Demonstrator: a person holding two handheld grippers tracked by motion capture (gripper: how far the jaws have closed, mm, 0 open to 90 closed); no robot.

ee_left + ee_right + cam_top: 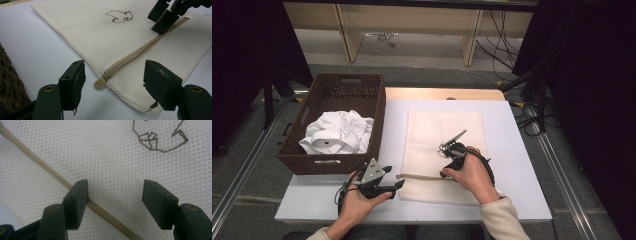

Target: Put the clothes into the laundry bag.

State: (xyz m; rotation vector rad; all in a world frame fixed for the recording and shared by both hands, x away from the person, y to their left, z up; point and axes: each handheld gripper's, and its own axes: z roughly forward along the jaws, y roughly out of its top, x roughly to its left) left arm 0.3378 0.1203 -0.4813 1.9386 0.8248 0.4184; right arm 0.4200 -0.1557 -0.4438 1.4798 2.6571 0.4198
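A cream mesh bag [444, 130] lies flat on the white table, its tan zipper [424, 176] running across near the front edge. The zipper pull [100, 83] sticks out at the bag's left end. My left gripper [113, 80] is open, its jaws standing on either side of the pull without touching it; in the high view it [395, 176] sits just left of the bag. My right gripper [115, 195] is open and points down at the mesh, its left jaw over the zipper [37, 157]. A small brown outline drawing [160, 137] marks the bag.
A dark brown wicker basket [307, 165] stands at the table's left and holds a crumpled white shirt [339, 132]. Bare white table [517, 150] lies to the right of the bag. Cables trail on the floor beyond the table.
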